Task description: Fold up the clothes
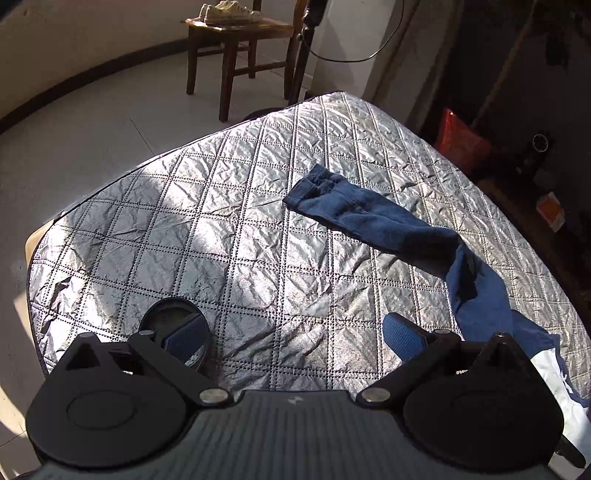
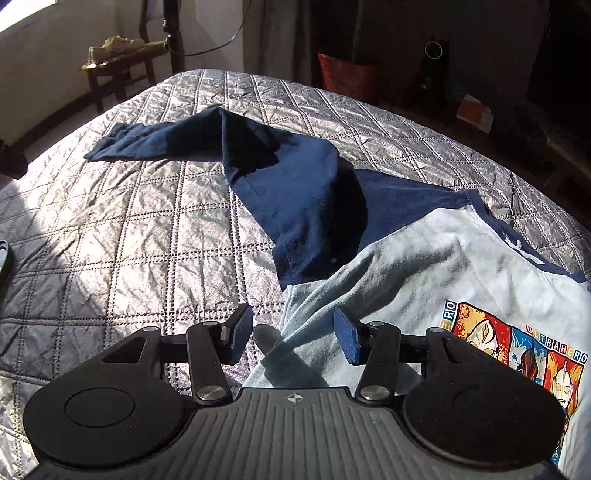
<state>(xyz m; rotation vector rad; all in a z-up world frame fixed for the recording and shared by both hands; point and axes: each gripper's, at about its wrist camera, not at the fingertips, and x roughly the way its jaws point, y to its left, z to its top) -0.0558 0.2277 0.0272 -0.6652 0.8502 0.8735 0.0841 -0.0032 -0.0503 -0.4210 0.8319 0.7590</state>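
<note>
Near the front edge of the quilted silver cover (image 2: 110, 236), the right gripper (image 2: 293, 334) stood open, its blue pads (image 2: 347, 334) straddling the white hem of the shirt (image 2: 424, 258) without closing on it. Beside it the left gripper (image 1: 295, 334) was spread wide over bare quilting, holding nothing, the shirt just off its right finger. Farther in, the shirt's navy sleeve (image 1: 369, 218) stretched across the cover toward the left edge, rumpled and partly humped. Beyond the far edge, a wooden chair (image 1: 236, 40) carried pale sneakers (image 1: 227, 11).
</note>
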